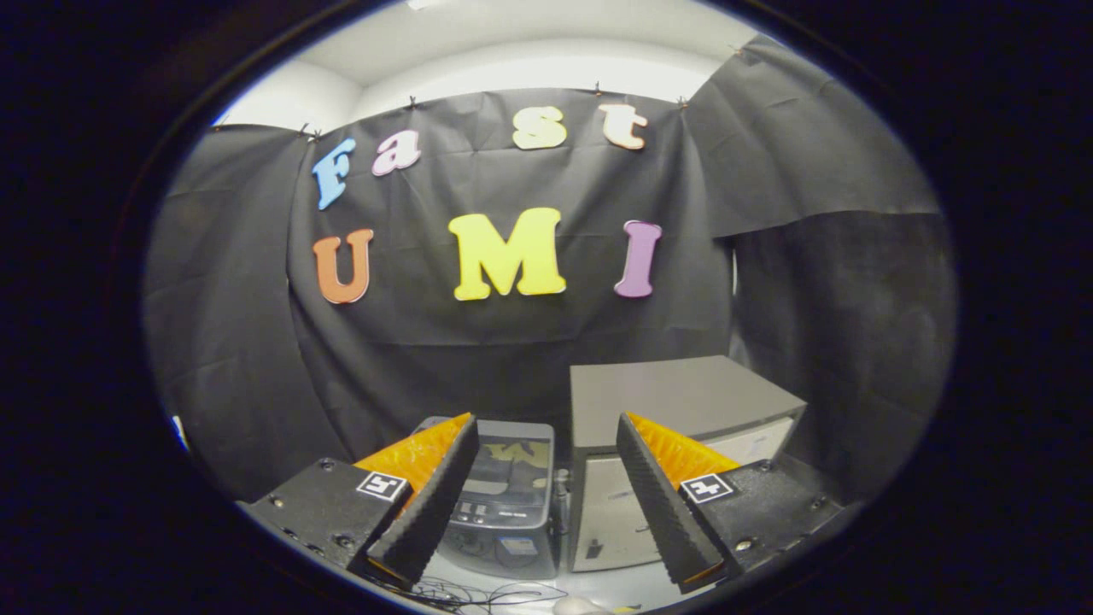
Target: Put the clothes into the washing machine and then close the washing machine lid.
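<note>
- White tabletop [546, 574] lying lowest in the picture, beneath the fingers, with thin dark cables [478, 591] straggling across it at bottom centre.
- Poking up at the very bottom, just right of the cables: a pale lump [581, 606], too little of it showing to tell whether it is clothing.
- Gripper [546, 418] hanging above the tabletop with fingers [427, 504] spread wide, grasping nothing, ribbed inner faces turning toward each other across the gap.
- Sitting between and just beyond the fingers, lower middle of the picture and nearer the left one: a small grey washing machine [504, 521], its dark see-through lid [512, 461] seemingly lying flat on top, a control strip running across the front below it.
- Standing just right of the washing machine, partly behind the right finger: a taller grey box [683, 397] with a flat top and a pale front.
- Hanging behind everything, filling the middle and both sides: creased black cloth [512, 342], with a white wall [546, 73] and ceiling showing above it at top centre.
</note>
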`<state>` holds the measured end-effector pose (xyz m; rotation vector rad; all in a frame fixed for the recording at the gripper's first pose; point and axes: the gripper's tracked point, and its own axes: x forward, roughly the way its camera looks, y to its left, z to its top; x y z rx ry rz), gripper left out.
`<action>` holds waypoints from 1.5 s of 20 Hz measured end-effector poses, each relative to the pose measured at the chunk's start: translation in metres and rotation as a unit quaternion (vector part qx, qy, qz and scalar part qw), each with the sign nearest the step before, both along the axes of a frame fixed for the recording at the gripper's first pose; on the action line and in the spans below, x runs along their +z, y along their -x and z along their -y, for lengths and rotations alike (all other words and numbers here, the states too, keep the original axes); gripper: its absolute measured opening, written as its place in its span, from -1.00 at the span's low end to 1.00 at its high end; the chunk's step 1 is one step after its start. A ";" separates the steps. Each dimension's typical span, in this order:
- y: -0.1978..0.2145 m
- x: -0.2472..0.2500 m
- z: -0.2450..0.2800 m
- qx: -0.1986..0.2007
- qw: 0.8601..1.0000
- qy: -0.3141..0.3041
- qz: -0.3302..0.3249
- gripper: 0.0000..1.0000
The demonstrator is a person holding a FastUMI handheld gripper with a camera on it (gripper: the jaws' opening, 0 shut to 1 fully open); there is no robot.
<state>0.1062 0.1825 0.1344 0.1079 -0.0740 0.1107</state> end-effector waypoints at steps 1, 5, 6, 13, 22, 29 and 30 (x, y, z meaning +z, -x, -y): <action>0.004 -0.004 0.016 -0.008 1.000 -0.003 -0.002 1.00; 0.028 -0.032 0.079 -0.034 0.999 -0.001 -0.011 1.00; 0.035 -0.040 0.095 -0.039 0.999 -0.002 -0.015 1.00; 0.064 -0.102 0.186 -0.049 0.998 -0.010 -0.042 1.00; 0.109 -0.153 0.256 -0.048 0.997 0.037 -0.054 1.00; 0.141 -0.166 0.254 -0.025 0.996 0.043 -0.069 1.00; 0.145 -0.165 0.255 -0.021 0.997 0.042 -0.069 1.00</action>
